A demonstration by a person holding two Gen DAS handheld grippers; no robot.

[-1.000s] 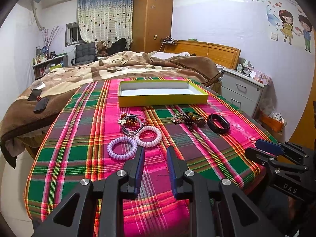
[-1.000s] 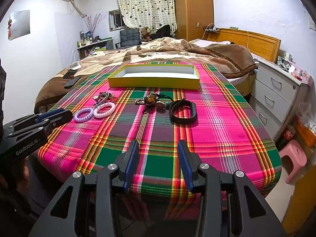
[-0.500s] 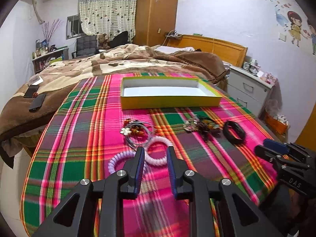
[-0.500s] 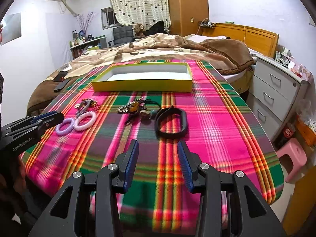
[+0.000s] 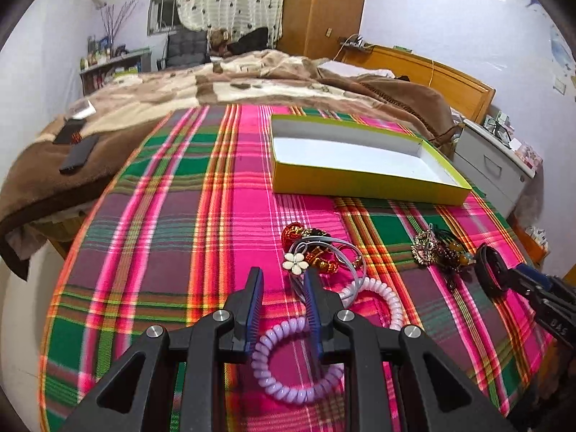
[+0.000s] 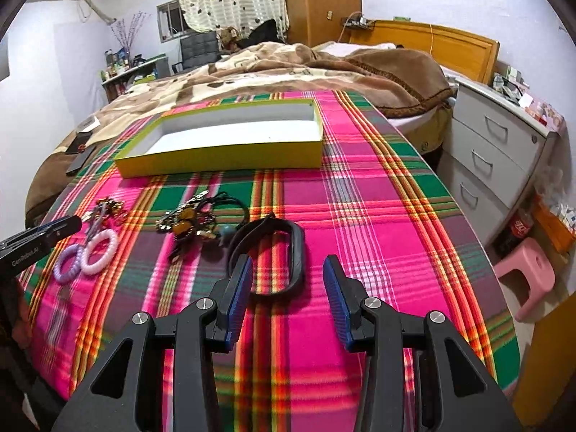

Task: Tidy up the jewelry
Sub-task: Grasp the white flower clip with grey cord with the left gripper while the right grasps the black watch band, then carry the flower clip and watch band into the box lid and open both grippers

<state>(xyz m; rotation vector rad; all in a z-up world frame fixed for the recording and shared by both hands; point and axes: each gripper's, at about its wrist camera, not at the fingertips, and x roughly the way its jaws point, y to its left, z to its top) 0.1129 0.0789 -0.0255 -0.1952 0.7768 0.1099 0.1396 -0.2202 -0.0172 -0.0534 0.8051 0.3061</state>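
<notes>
Left gripper (image 5: pixel 282 289) sits low over the plaid-covered bench (image 5: pixel 201 216), fingers parted with a moderate gap and nothing between the blue pads. The lilac spiral hair tie (image 5: pixel 288 363) lies on the cloth directly beneath and just behind the fingertips; the right finger overlaps its ring in the left wrist view, but whether there is contact cannot be told. A pale pink spiral hair tie (image 5: pixel 378 302) lies just beside it, toward the bench's right side, touching or nearly touching it. Beyond the fingertips lies a tangle of thin hoops with a white flower charm and red beads (image 5: pixel 316 252). Further right is a cluster of beaded jewelry (image 5: pixel 439 248), then the black band (image 5: pixel 486 270) near the bench's right edge. Right gripper (image 6: pixel 288 275) hovers over the near end of the black band (image 6: pixel 280 252), fingers spread wide, holding nothing; the left fingertip overlaps the band's near left side, while the right finger stands off to its right. The beaded cluster (image 6: pixel 190 219) lies to the band's left, with the two spiral ties (image 6: pixel 86 252) near the bench's left edge in this view. The yellow-green open box (image 6: pixel 223 144), white inside and holding nothing, sits toward the far edge of the bench, well apart from all the jewelry.
</notes>
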